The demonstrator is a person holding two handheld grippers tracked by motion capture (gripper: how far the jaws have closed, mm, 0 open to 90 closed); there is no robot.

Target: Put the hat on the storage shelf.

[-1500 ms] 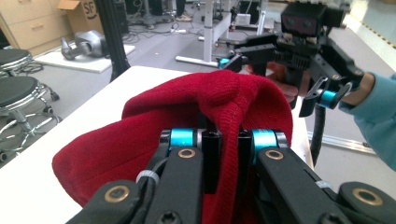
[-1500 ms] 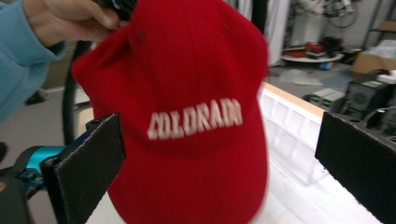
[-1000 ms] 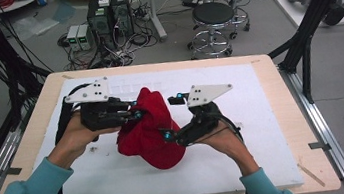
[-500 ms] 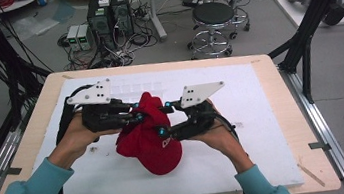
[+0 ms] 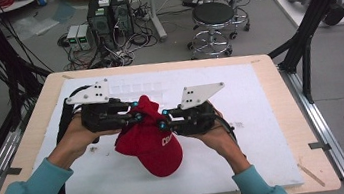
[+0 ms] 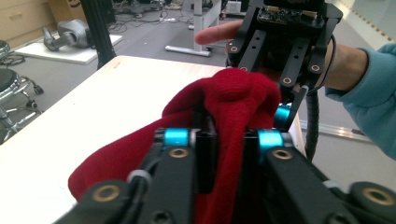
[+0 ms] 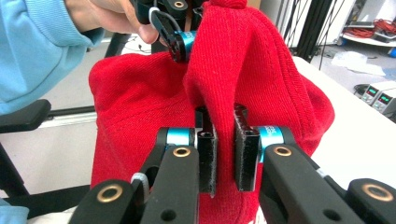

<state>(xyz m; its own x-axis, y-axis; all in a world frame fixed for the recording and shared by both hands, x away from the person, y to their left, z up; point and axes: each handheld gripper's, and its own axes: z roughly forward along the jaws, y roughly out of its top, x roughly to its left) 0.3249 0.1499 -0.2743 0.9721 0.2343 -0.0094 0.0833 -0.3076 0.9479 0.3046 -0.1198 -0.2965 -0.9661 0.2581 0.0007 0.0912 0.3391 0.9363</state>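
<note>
A red cap with white lettering hangs just above the white mat, pinched from both sides. My left gripper comes in from the left and holds a fold of the cap's crown. Its jaws have just been opening a little, with the fabric still squeezed between the pads. My right gripper comes in from the right; its jaws have just been closing and now clamp a ridge of the red fabric. The two grippers face each other, tips almost touching.
The mat covers most of the wooden table. Beyond the far edge stand two stools and computer boxes with cables on the floor. Black frame posts rise at the right and left.
The right gripper's jaws, spread wide a second ago, have closed onto the cap. The cap has bunched up between the two grippers. Both hands stay roughly in place.
</note>
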